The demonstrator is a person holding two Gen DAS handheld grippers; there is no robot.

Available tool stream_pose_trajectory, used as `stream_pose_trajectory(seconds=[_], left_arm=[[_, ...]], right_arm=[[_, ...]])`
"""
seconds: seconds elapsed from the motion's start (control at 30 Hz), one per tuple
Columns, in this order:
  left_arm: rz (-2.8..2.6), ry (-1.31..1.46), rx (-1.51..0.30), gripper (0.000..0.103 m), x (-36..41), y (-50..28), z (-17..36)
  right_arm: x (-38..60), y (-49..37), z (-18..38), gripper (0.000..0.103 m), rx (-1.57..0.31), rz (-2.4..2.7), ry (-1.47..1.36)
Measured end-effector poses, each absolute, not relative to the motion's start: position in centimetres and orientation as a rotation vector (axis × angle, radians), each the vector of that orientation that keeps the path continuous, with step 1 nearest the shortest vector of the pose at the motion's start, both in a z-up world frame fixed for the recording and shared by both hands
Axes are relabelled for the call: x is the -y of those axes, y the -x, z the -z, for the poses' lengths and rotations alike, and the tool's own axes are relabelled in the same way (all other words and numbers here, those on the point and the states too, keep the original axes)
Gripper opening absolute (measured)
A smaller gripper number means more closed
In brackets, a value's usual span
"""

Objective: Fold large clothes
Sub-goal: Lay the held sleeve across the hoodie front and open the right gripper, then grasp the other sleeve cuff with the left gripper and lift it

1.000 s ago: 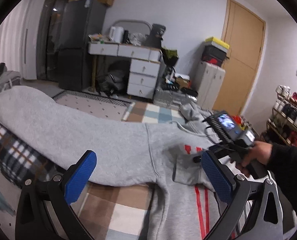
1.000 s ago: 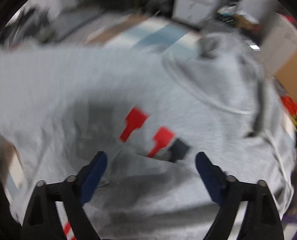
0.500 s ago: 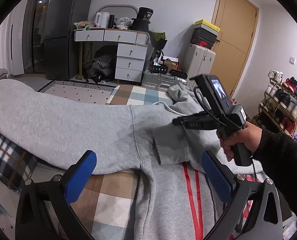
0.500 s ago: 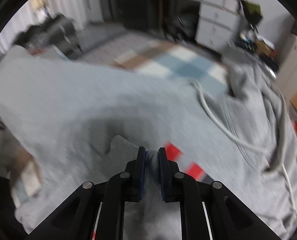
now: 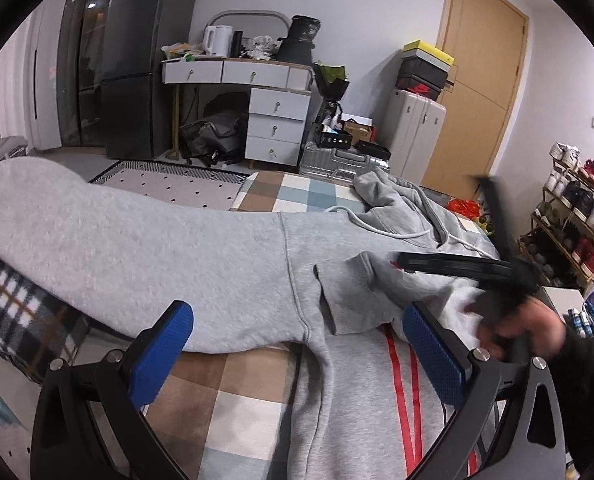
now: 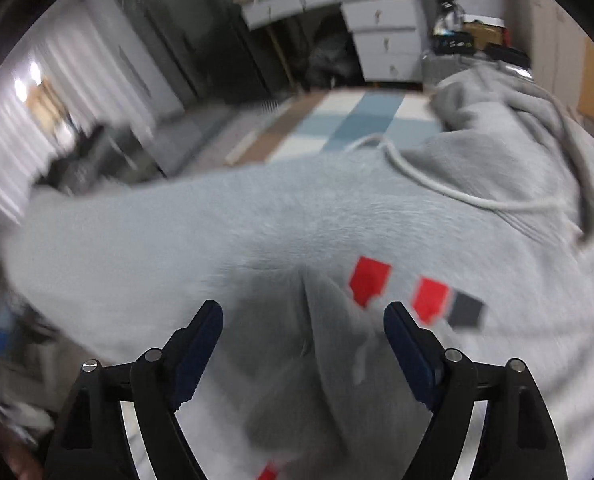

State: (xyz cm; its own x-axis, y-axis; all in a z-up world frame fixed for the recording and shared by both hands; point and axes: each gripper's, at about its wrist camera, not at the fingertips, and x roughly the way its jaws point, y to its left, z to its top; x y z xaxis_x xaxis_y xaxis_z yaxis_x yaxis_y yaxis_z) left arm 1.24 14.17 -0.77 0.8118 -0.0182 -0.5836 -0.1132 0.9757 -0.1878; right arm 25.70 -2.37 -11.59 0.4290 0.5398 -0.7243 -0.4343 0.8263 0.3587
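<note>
A large grey hoodie (image 5: pixel 217 260) lies spread on a checked bed cover (image 5: pixel 233 396), one long sleeve stretched to the left. Its other sleeve end (image 5: pixel 353 296) is folded in onto the chest, near red print marks (image 6: pixel 369 280) and a white drawstring (image 6: pixel 437 184). My left gripper (image 5: pixel 293 332) hovers open above the sleeve's underarm seam, with nothing between its blue pads. My right gripper (image 6: pixel 301 320) is opening just over the folded sleeve end (image 6: pixel 317 344); the cloth lies between the jaws, and the pads do not press it. The left wrist view shows the person's hand (image 5: pixel 517 328), blurred.
A dark plaid blanket (image 5: pixel 13 304) lies under the left sleeve. Beyond the bed are a patterned rug (image 5: pixel 169 184), a white desk with drawers (image 5: pixel 277 112), a black fridge (image 5: pixel 137 68), a silver suitcase (image 5: pixel 417 132), a wooden door (image 5: pixel 481 80) and a shoe rack (image 5: pixel 577 216).
The right gripper was open, then shut on the sleeve end half a second ago, and now stands wide again with the cloth let go. The left gripper stayed open over the same spot.
</note>
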Motion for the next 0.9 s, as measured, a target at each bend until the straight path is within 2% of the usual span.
stream_pose_trajectory(seconds=[0.03,0.07,0.23,0.4,0.53,0.63,0.83,0.9], left_arm=[[-0.054,0.227,-0.629,0.102,-14.3,-1.3,0.9],[-0.054,0.232,-0.637,0.102,-14.4,-1.4,1.0],[-0.084,0.232,-0.64,0.102,-14.2,-1.4,1.3],[-0.186,0.238,-0.573,0.102,-14.6,-0.7,0.7],[-0.271,0.197,-0.551,0.102,-15.6,0.0,0.5],[-0.28,0.222,-0.544,0.102,-17.5,1.0,-0.4],[-0.339,0.149,-0.493,0.102,-19.9,3.2,-3.1],[-0.361,0.145,-0.501,0.102,-21.4,3.8,-4.1]], right_arm=[[4.3,-24.4,11.1,0.098,-0.919,-0.588,-0.165],[5.9,-23.3,10.8,0.1,-0.897,-0.552,-0.184],[10.9,-20.3,12.7,0.1,-0.952,-0.3,-0.175],[8.9,-19.1,16.2,0.1,-0.982,-0.003,0.234],[9.4,-19.0,15.7,0.099,-1.035,-0.014,0.101],[10.4,-15.9,13.2,0.1,-0.939,-0.103,-0.034],[10.7,-7.0,8.3,0.103,-0.571,-0.187,-0.024],[10.5,-5.9,7.3,0.103,-0.521,-0.185,-0.028]])
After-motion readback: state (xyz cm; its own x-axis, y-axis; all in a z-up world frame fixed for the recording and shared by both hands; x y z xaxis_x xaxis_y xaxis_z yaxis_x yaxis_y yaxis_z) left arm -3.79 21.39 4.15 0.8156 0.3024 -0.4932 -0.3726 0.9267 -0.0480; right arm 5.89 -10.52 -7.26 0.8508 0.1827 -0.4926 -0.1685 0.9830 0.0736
